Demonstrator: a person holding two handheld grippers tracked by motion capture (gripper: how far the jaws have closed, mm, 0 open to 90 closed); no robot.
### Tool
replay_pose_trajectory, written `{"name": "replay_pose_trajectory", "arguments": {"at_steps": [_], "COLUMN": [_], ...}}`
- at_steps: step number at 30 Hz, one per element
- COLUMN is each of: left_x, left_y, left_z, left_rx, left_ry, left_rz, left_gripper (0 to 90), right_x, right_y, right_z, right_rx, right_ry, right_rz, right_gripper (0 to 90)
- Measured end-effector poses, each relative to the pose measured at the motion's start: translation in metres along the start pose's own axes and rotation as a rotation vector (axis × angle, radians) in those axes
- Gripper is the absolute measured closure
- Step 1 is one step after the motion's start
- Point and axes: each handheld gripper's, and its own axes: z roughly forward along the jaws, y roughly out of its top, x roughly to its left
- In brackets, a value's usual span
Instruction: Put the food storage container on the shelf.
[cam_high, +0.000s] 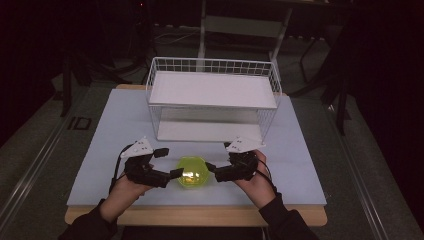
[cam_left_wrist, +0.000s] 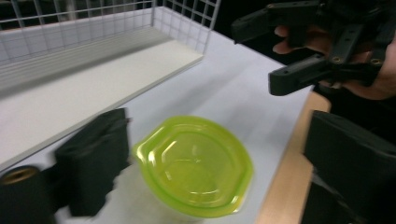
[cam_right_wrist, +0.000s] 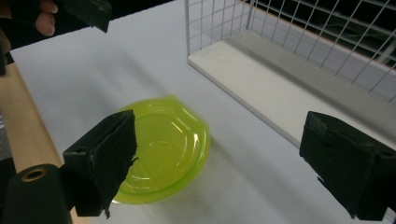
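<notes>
Green lidded container (cam_high: 192, 172) sits on the pale mat (cam_high: 115, 130), in front of the white wire rack (cam_high: 212, 97) and near the table's wooden front edge (cam_high: 200, 216). High view: left gripper (cam_high: 169, 163) just left of the container, right gripper (cam_high: 211, 167) just right of it, each held in a hand; their jaw tips point inward at the container from either side. From this height, contact cannot be told. Left gripper view: its jaws stand wide apart, the container (cam_left_wrist: 194, 165) between them and nearer the left-hand jaw, a gap on the other side; pads not pressing. This view also catches the other gripper (cam_left_wrist: 299, 56) beyond the container, its jaws parted, fingers (cam_left_wrist: 299, 39) wrapped behind it, which the high view shows only as a dark mass. Right gripper view: its jaws spread wide, nothing clamped; the near jaw overlaps the container's (cam_right_wrist: 163, 149) rim in the frame, the far jaw well clear toward the rack's lower shelf (cam_right_wrist: 261, 79). Lid ridges and translucent plastic read clearly in both gripper views, not from above.
</notes>
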Motion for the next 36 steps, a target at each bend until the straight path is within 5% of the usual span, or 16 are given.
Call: {"name": "replay_pose_trajectory", "arguments": {"at_steps": [6,13,22,28,36], "left_x": [0.003,0.012,0.021,0.025,0.028], "left_y": [-0.007,-0.021,-0.033,-0.04,-0.043], "left_z": [0.011,0.019,0.02,0.024,0.027], "left_rx": [0.063,0.101,0.144,0.17,0.19], "left_ry": [0.068,0.089,0.114,0.104,0.04], "left_rz": [-0.053,-0.157,-0.211,-0.248,-0.295], "left_gripper": [19.8,30.8,34.1,34.7,51.5], "right_x": [0.002,0.007,0.003,0.003,0.002], "right_y": [-0.002,-0.011,-0.021,-0.027,-0.031], "right_z": [0.012,0.027,0.038,0.044,0.048], "right_rx": [0.034,0.098,0.152,0.188,0.216], "right_ry": [0.002,0.015,0.011,0.025,0.059], "right_rz": [0.018,0.018,0.043,0.096,0.173], "right_gripper": [31.4,49.8,51.5,57.3,65.5]}}
